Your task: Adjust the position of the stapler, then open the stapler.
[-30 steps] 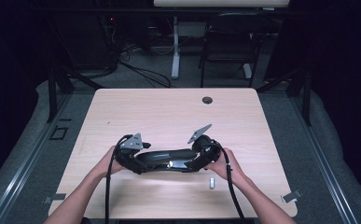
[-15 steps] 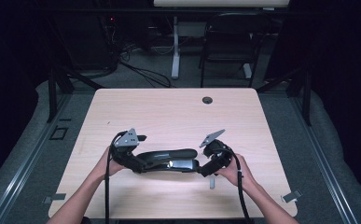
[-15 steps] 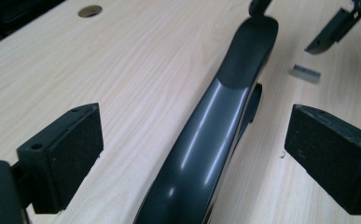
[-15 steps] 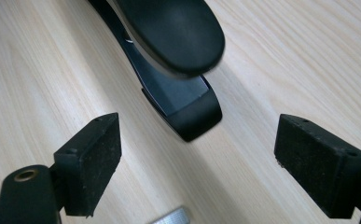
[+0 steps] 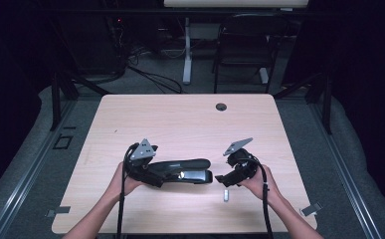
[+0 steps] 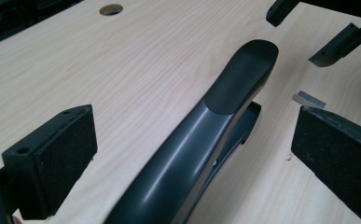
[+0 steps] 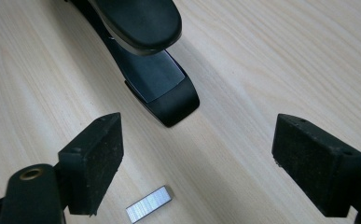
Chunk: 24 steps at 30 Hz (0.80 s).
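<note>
With both sets of jaws spreading wide, the left gripper [image 5: 180, 175] is straddling the stapler [image 6: 206, 140] ungripped, risking it sliding when the right gripper [image 5: 225, 180] nudges the staple strip [image 7: 149, 204].

The stapler [image 6: 206, 154] runs off the bottom edge in the left gripper view, its rear unseen (the left hand [image 5: 122, 180] covers it from above); the strip of staples [image 5: 226, 194] is too small there to make out.
</note>
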Motion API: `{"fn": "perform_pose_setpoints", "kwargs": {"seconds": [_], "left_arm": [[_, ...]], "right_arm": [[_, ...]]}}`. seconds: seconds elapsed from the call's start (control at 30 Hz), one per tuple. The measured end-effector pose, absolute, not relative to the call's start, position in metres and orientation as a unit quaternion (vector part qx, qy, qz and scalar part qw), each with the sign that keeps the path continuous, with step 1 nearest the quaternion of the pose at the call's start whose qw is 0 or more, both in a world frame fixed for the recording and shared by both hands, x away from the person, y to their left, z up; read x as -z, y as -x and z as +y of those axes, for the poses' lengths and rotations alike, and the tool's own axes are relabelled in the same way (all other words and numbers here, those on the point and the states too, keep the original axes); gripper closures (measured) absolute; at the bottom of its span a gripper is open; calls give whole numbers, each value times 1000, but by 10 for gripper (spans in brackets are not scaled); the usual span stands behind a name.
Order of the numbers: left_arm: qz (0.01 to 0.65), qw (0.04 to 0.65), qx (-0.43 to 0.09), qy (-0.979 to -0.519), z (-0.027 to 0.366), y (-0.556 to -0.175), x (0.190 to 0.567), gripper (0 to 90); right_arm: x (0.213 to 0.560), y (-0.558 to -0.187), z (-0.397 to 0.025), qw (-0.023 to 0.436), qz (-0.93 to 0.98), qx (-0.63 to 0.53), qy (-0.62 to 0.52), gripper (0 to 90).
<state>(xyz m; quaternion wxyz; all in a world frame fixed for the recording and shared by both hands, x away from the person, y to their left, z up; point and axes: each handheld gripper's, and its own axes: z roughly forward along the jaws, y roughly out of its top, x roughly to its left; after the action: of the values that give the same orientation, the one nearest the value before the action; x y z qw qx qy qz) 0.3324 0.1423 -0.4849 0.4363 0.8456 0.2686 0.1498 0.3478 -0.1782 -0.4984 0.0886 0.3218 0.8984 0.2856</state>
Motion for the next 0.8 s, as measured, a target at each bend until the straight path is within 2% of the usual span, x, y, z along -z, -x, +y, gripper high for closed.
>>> {"fn": "perform_pose_setpoints", "kwargs": {"seconds": [0.13,0.37,0.47,0.8], "left_arm": [[278,432,-152,-844,133,-326,486,23],[282,433,-167,-840,119,-316,487,150],[295,442,-163,-831,117,-313,487,178],[316,433,-170,-827,103,-300,497,536]], "right_arm": [[501,-349,-178,89,900,-282,-319,188],[500,-349,-176,92,902,-284,-313,236],[499,-348,-176,92,901,-288,-312,261],[499,-343,-168,105,898,-307,-298,505]]}}
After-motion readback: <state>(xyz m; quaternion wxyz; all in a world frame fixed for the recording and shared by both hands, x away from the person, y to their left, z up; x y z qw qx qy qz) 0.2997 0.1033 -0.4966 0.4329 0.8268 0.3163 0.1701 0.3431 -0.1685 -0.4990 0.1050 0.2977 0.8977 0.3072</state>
